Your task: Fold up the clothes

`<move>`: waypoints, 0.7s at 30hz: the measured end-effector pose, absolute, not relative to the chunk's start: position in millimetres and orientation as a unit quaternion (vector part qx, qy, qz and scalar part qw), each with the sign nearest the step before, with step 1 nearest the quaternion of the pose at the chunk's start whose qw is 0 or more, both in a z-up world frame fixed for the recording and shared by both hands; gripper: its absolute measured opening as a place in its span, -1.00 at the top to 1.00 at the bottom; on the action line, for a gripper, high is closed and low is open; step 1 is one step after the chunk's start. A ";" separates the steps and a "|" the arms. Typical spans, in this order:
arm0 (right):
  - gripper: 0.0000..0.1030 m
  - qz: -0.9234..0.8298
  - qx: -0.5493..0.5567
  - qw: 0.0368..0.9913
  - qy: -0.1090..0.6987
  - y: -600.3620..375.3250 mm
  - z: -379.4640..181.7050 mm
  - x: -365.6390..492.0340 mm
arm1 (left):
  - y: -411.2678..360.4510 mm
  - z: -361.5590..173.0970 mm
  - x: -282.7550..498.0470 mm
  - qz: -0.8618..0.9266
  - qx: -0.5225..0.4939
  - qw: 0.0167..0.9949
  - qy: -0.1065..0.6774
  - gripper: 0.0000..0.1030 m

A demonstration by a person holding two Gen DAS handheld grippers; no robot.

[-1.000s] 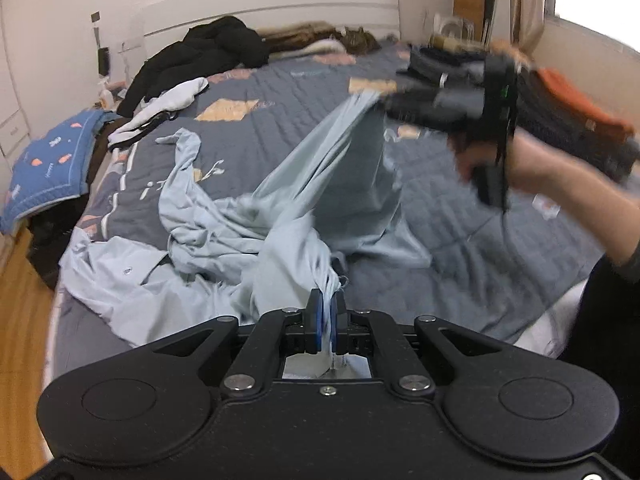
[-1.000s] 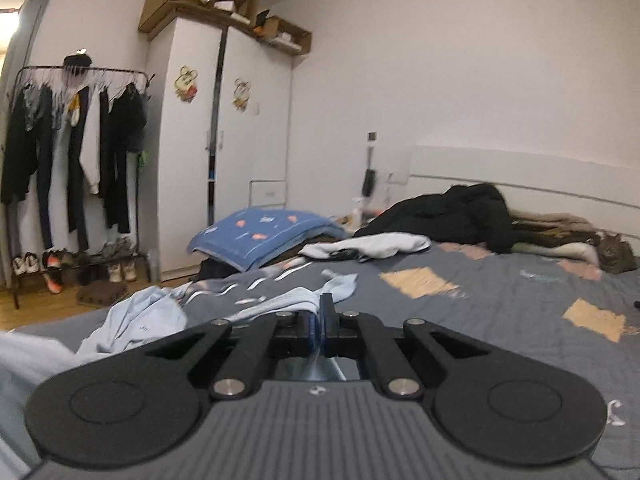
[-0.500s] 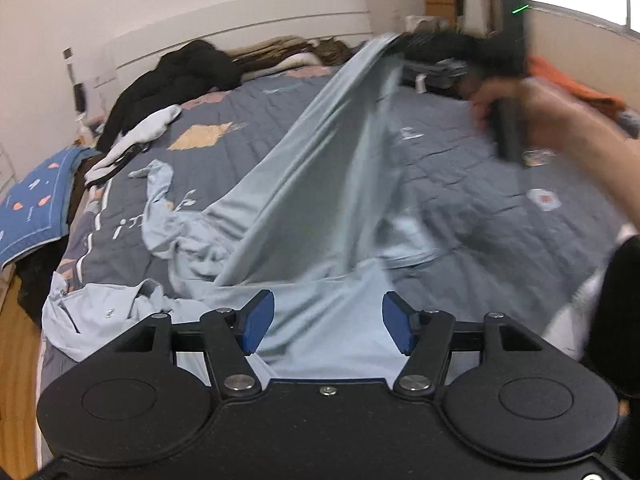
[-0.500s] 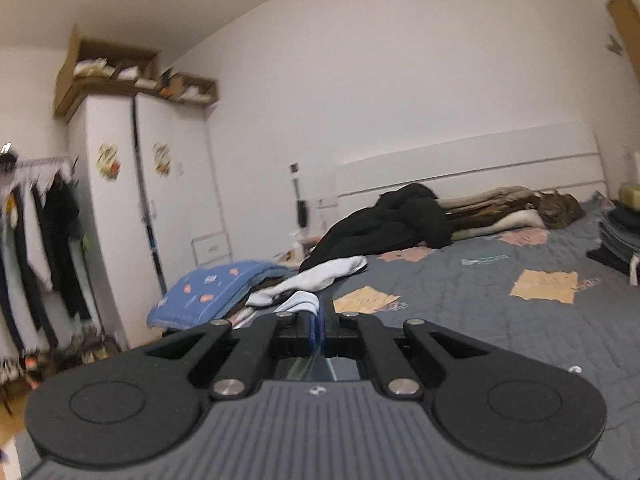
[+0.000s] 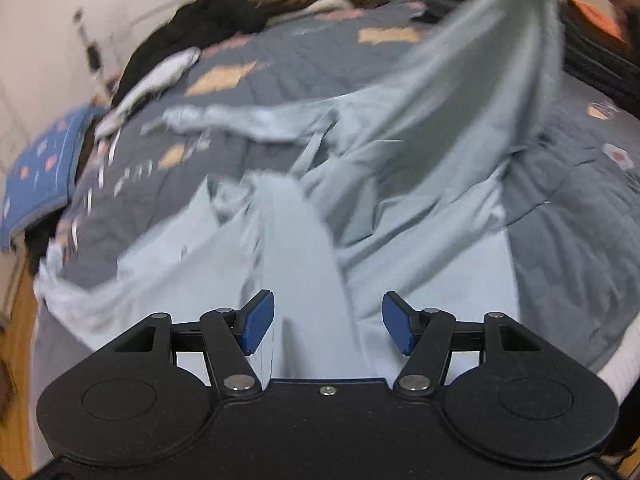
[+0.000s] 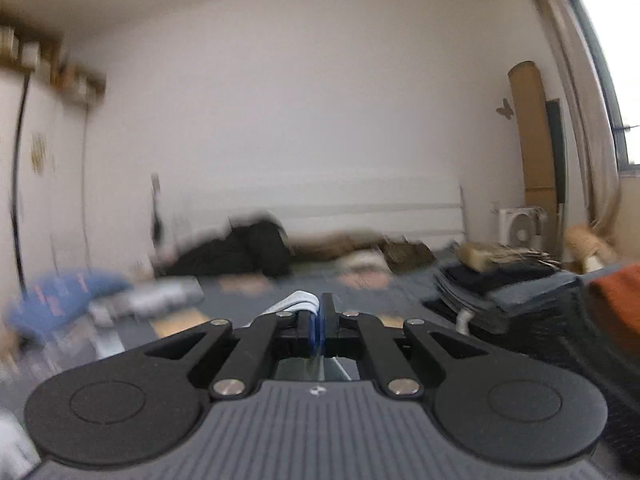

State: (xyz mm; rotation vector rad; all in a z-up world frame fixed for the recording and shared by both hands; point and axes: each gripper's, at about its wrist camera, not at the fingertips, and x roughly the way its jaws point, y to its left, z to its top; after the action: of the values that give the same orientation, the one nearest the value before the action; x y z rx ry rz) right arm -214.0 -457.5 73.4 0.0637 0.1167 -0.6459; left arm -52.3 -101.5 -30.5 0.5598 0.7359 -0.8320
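Both views smeared by motion blur, so far-end details are soft. In the left wrist view the top corner of the pale blue-grey cotton shirt (image 5: pixel 460 132) runs out of frame at upper right, so what holds it up there isn't visible. Right wrist view shows only a thin sliver of pale cloth between the right gripper (image 6: pixel 319 326) fingers, which are pressed together pinching it; rest of the garment hidden below the gripper body. Left gripper (image 5: pixel 328 322) fingers spread wide, blue pads (image 5: pixel 256 322) apart w/ nothing between them, hovering over the shirt's near part. Shirt lies rumpled on the grey quilted bed (image 5: pixel 568 208), one panel lifted taut toward upper right, a sleeve trailing left, near edge spread flat by the bed's foot. Stack of dark folded clothes (image 6: pixel 492 284) sits at the bed's right side, black jacket heap (image 6: pixel 240 252) near the headboard, both blurry
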 end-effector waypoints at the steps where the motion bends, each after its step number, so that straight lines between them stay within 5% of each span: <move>1: 0.96 -0.309 0.039 0.947 0.073 -460.7 64.0 -208.5 | -103.4 -36.0 -48.9 -0.385 0.264 0.811 0.353 -0.16; 4: 0.96 -0.287 0.055 0.949 0.115 -466.3 39.1 -193.0 | -110.4 -54.3 -44.9 -0.371 0.284 0.804 0.368 -0.12; 6: 0.96 -0.275 0.056 0.951 0.133 -464.9 26.9 -184.2 | -110.3 -60.1 -39.1 -0.364 0.287 0.800 0.380 0.71; 7: 0.96 -0.275 0.057 0.950 0.137 -465.6 26.1 -185.1 | -106.6 -57.8 -35.2 -0.362 0.279 0.801 0.386 0.83; 16: 0.96 -0.272 0.068 0.945 0.168 -469.8 19.9 -199.7 | -5.1 28.3 -14.8 -0.342 0.209 0.823 0.402 0.90; 21: 0.96 -0.262 0.041 0.940 0.216 -467.6 9.9 -199.1 | 35.1 28.1 -43.9 -0.353 0.221 0.783 0.463 0.91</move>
State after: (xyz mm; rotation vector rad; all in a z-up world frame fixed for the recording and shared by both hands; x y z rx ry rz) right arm -199.1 -467.6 9.9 0.0834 0.4402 -0.5354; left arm -43.9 35.1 28.1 0.4763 0.9991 -0.7617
